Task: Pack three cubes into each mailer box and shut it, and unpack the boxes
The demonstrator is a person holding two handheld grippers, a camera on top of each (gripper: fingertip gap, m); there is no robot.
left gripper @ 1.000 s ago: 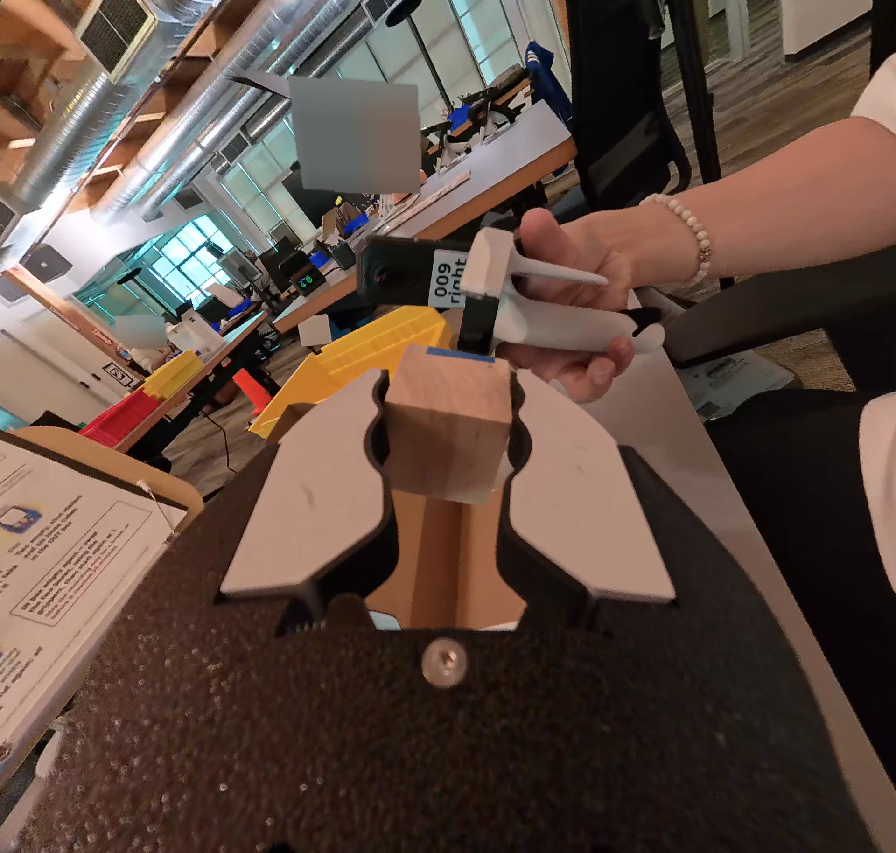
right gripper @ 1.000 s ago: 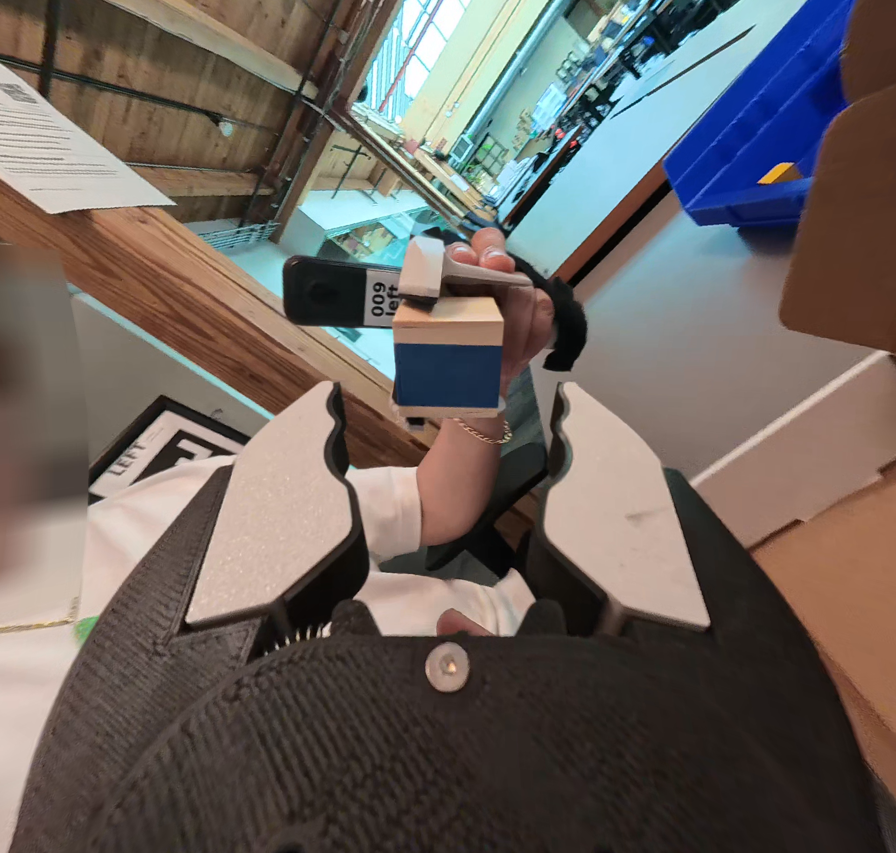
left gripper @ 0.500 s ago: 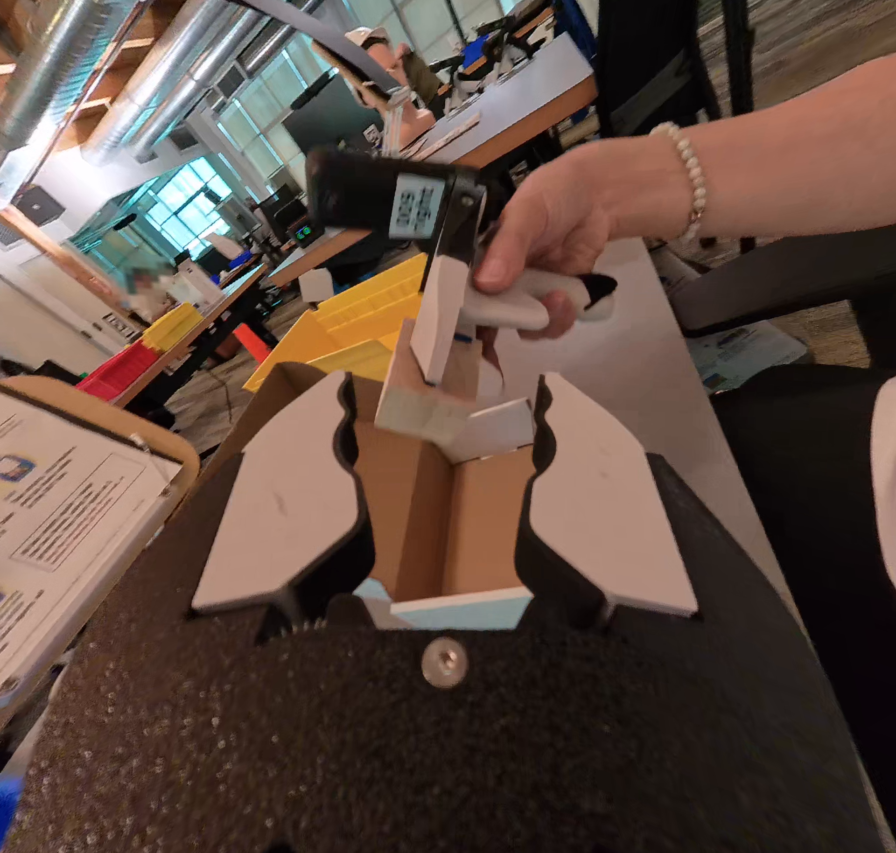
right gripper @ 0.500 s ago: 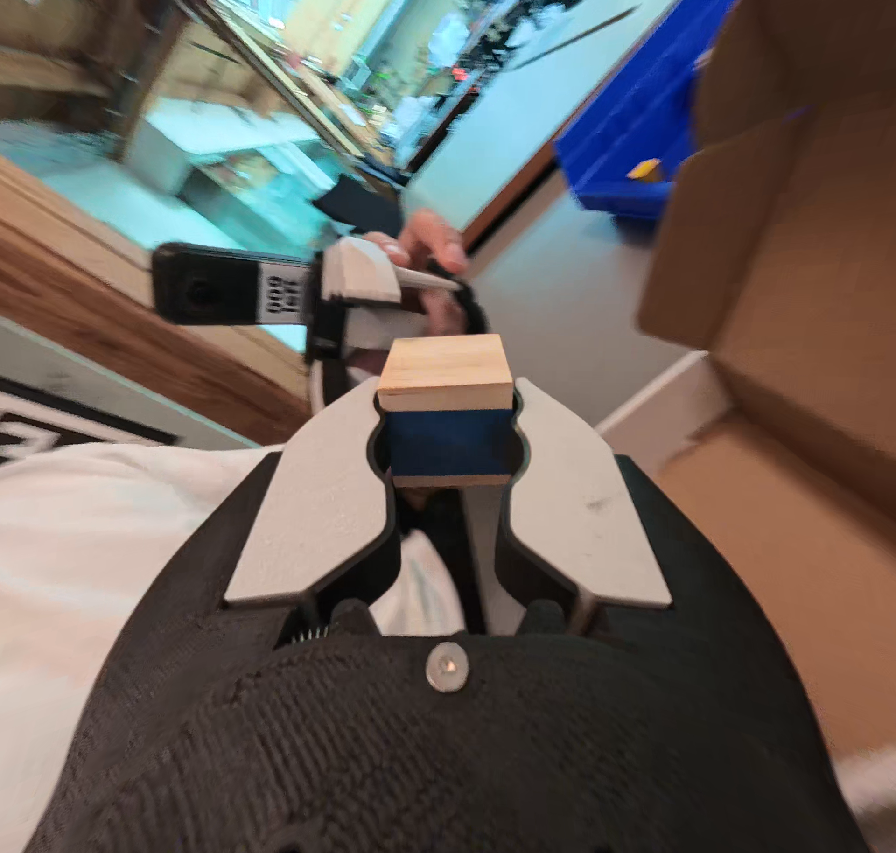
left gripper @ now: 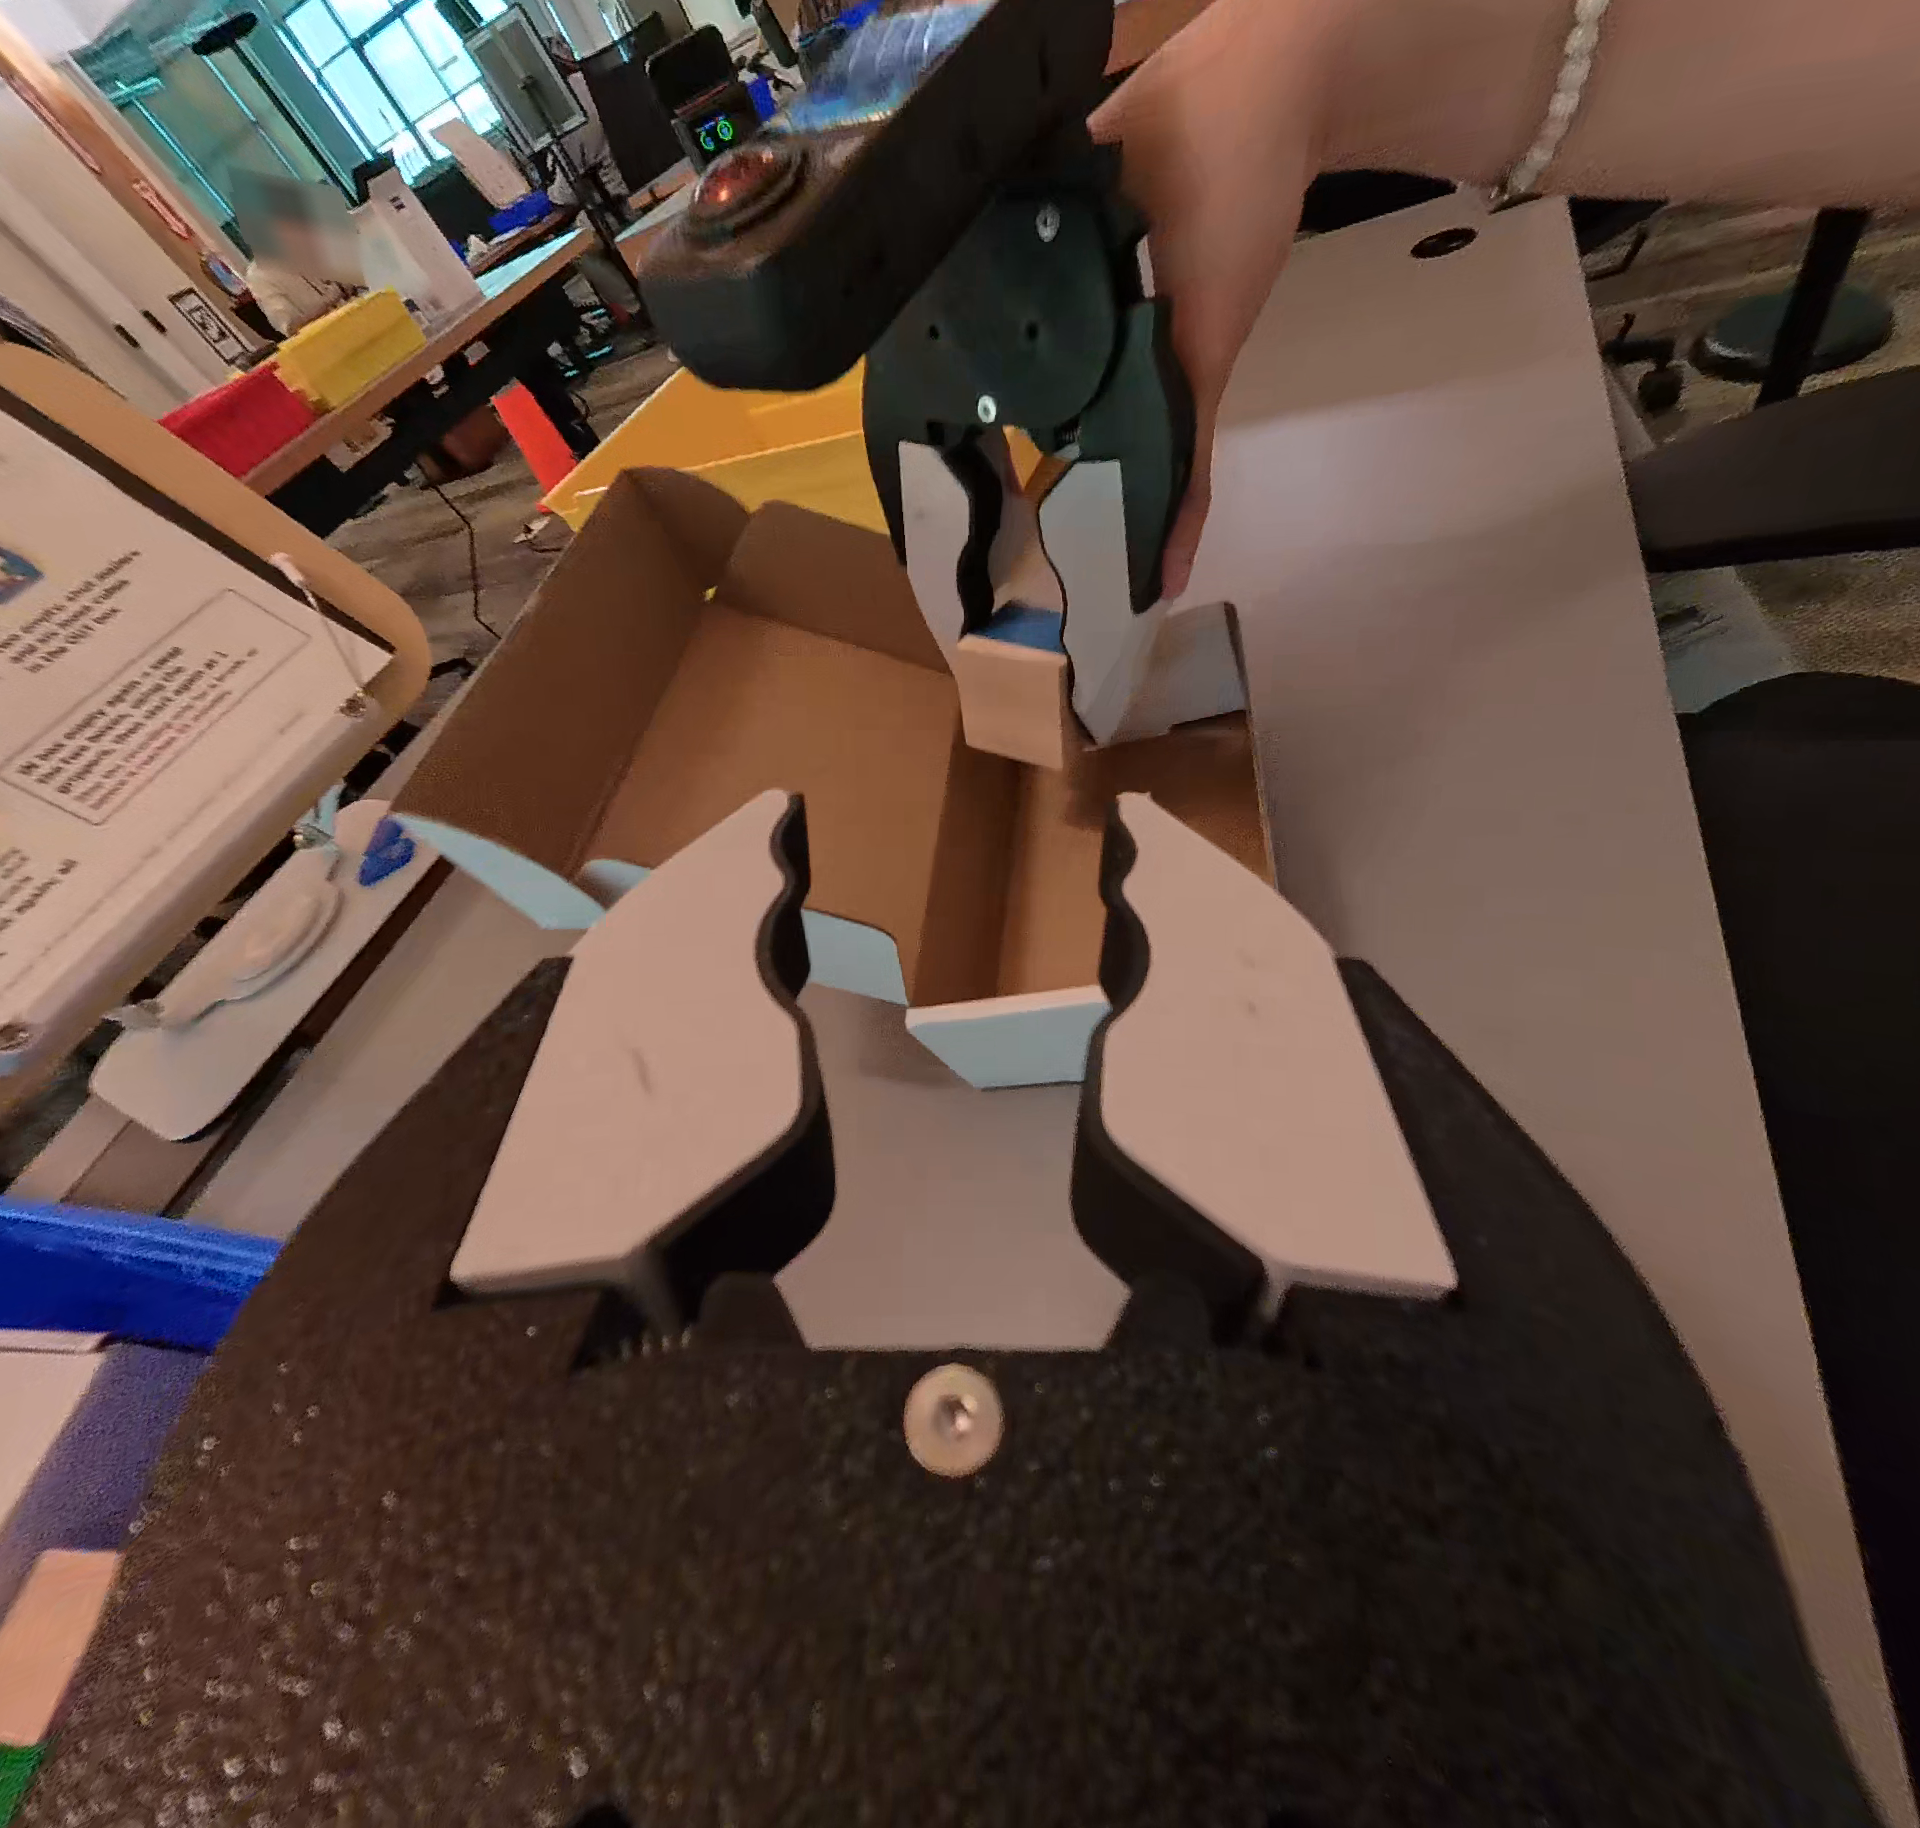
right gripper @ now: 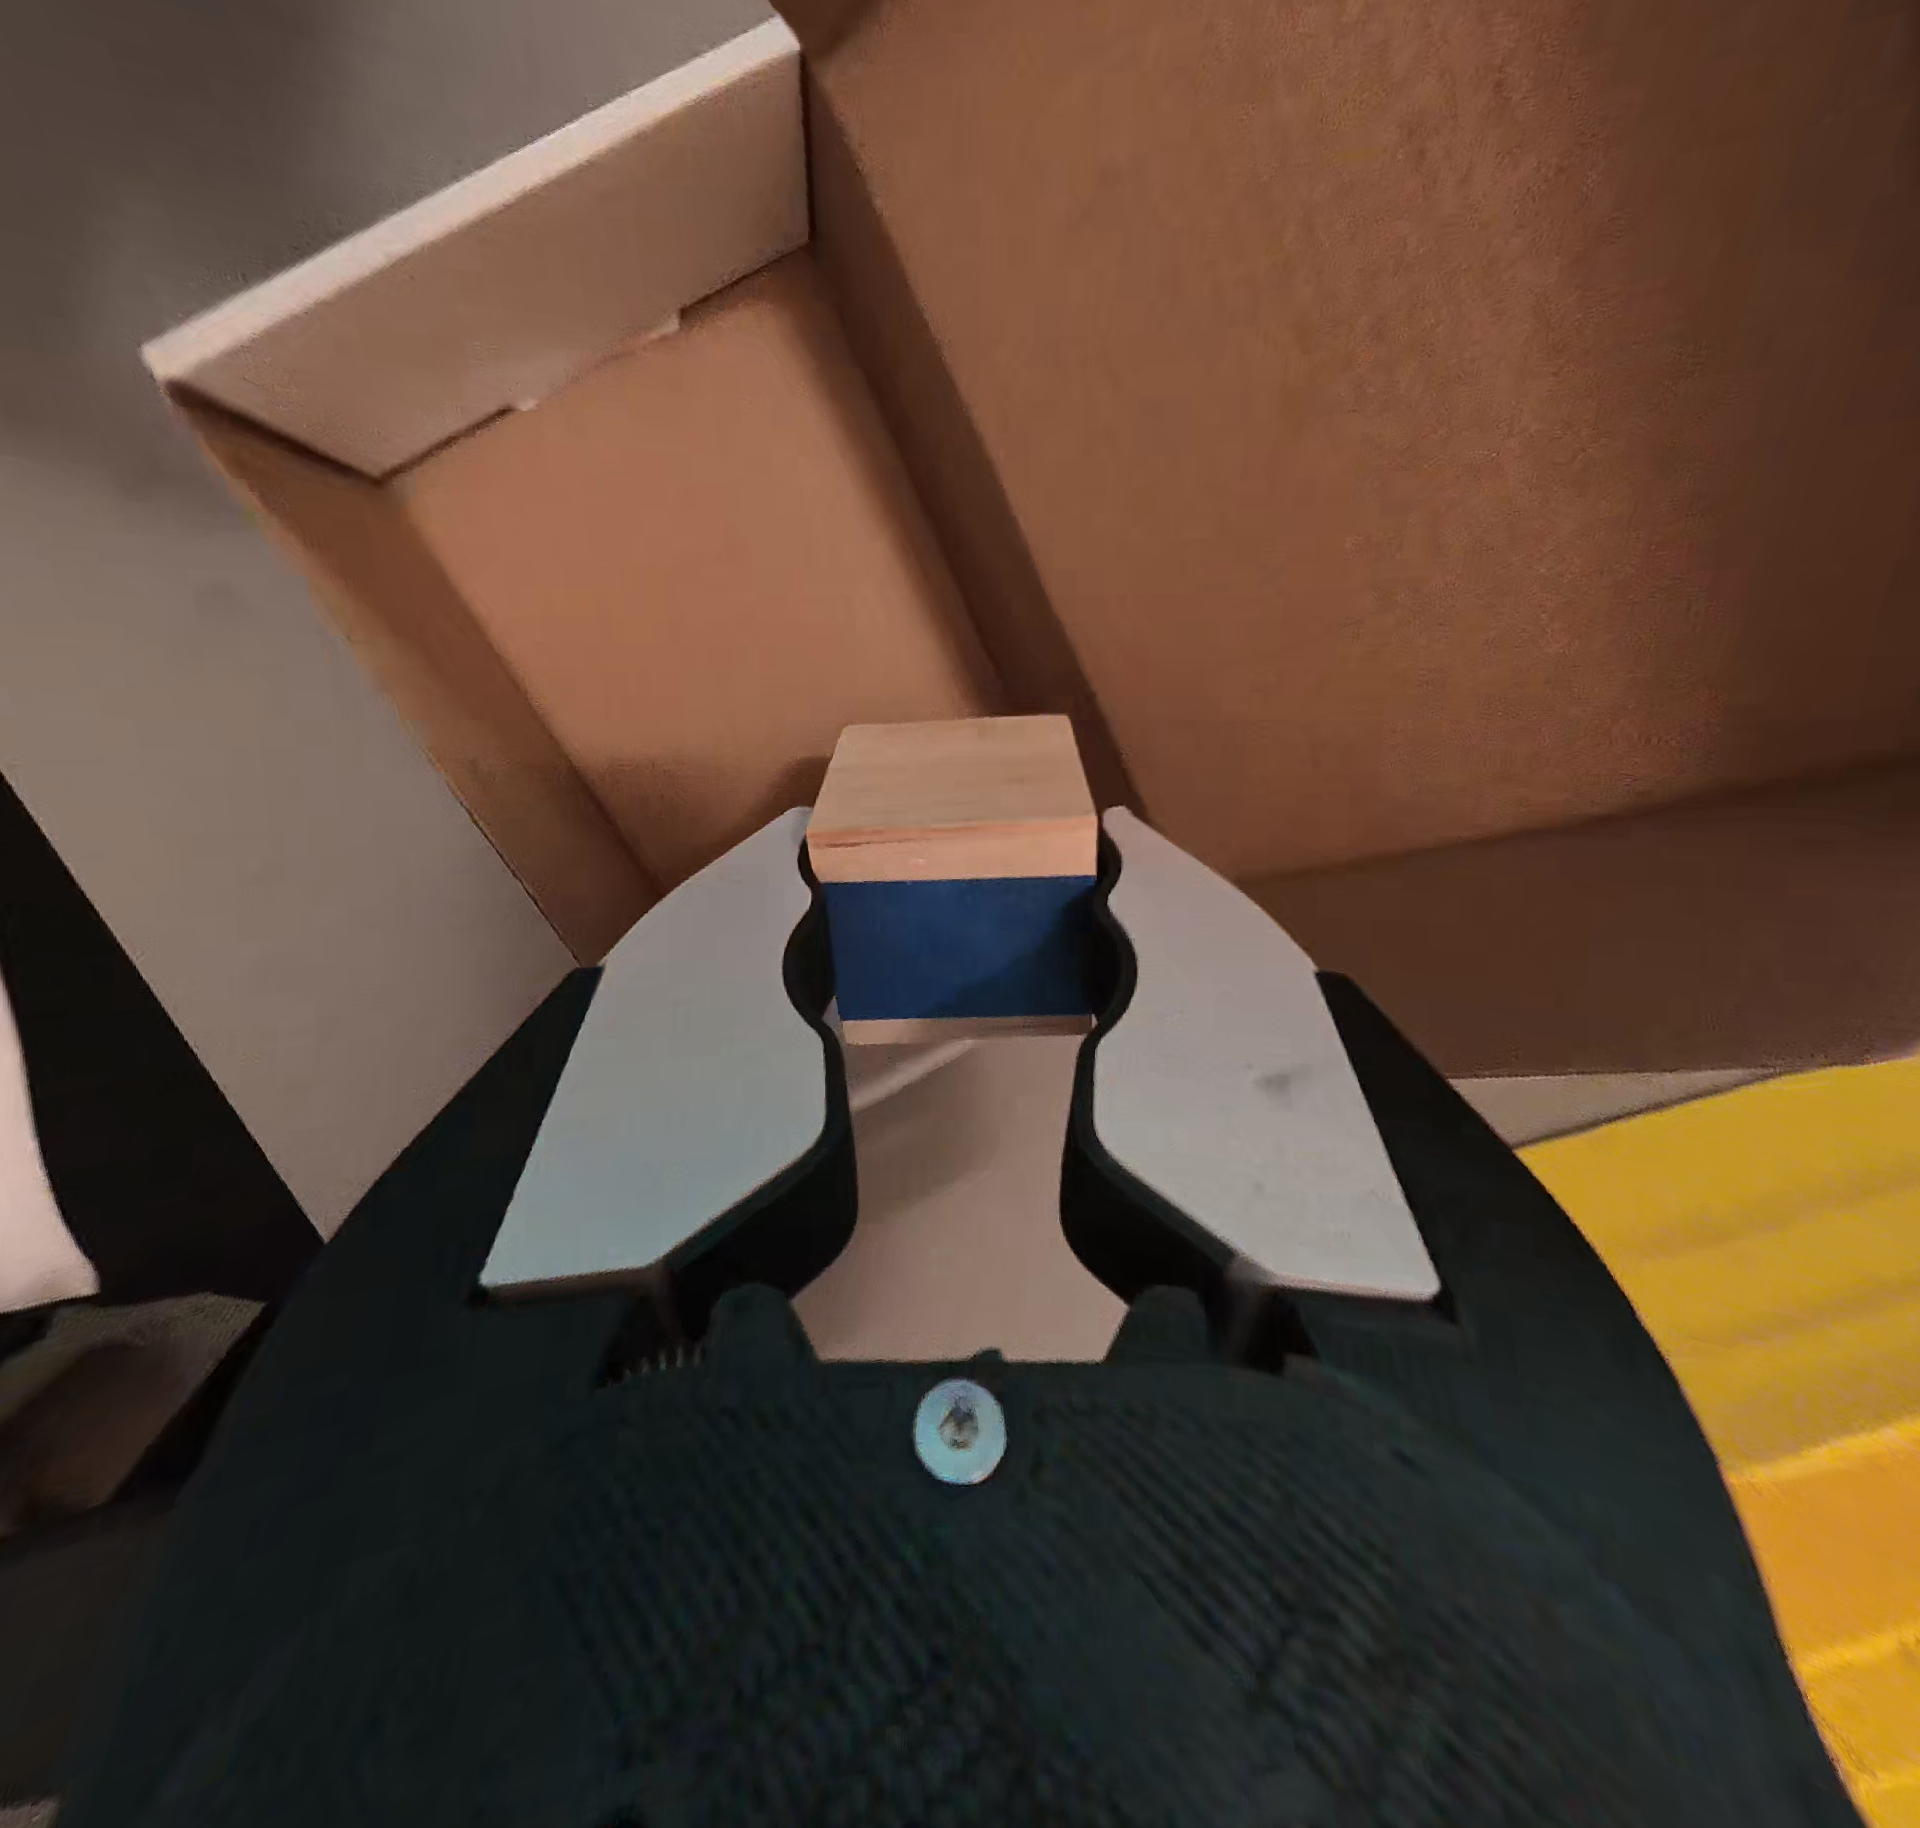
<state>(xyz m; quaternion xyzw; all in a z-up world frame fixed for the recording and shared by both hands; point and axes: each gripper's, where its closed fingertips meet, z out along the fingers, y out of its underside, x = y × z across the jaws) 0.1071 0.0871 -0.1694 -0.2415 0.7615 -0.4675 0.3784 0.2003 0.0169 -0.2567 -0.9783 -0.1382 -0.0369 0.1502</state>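
An open mailer box point(left gripper: 540, 677), brown inside and white outside, lies on the grey table ahead of my left gripper point(left gripper: 951, 843). That gripper is open and empty, just short of the box's near white flap. My right gripper point(left gripper: 1023, 646), held by a hand, points down over the box's right side. It is shut on a wooden cube with a blue face point(left gripper: 1013, 703). In the right wrist view the right gripper point(right gripper: 954, 843) pinches the cube point(right gripper: 951, 947) by its sides, above the box's floor and walls point(right gripper: 1351, 376). No cube shows inside the box.
A yellow bin point(left gripper: 748, 438) stands behind the box and also shows in the right wrist view point(right gripper: 1714, 1311). A clipboard with a printed sheet point(left gripper: 156, 698) stands at the left. A blue bin point(left gripper: 104, 1269) and a loose wooden cube point(left gripper: 52, 1643) are at the lower left. Some 15 cm of space lies between my two pairs of fingers.
My left gripper let go of the cube and opened. My right gripper shut on it and swung down with it over the box. The left gripper drew back.
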